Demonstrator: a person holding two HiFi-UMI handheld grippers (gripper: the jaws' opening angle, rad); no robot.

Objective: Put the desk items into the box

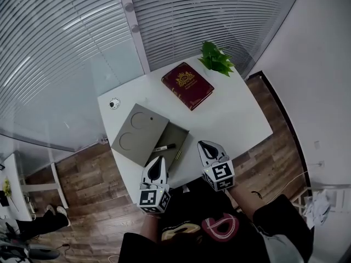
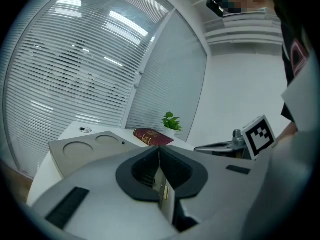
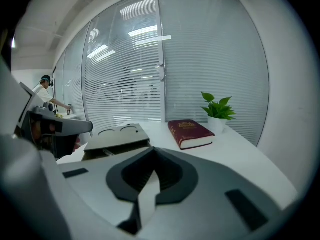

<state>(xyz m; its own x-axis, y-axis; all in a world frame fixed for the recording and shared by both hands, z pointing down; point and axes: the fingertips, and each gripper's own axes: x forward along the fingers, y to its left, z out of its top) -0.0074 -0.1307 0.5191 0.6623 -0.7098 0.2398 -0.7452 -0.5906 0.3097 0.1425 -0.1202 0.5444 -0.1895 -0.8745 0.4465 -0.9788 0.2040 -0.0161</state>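
One white table (image 1: 236,114) holds one red book (image 1: 187,85) at 12 o'clock and one green plant (image 1: 216,59) at 1 o'clock. One round thing (image 1: 114,104) at 10 o'clock is too small to make out. One grey box (image 1: 138,131) sits at 9 o'clock, with one black pen (image 1: 164,147) in its open tray. Its lid hides the rest. There are two grippers, the left gripper (image 1: 159,161) at 7 o'clock and the right gripper (image 1: 203,144) at 5 o'clock. Both are closed tight on nothing.

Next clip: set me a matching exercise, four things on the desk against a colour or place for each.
Things:
1. book
2. plant
3. pen
4. box

Descriptions:
A. black, lying inside the box
B. green, at the far corner
C. dark red
D. khaki, lid open

Pairs: 1-C, 2-B, 3-A, 4-D
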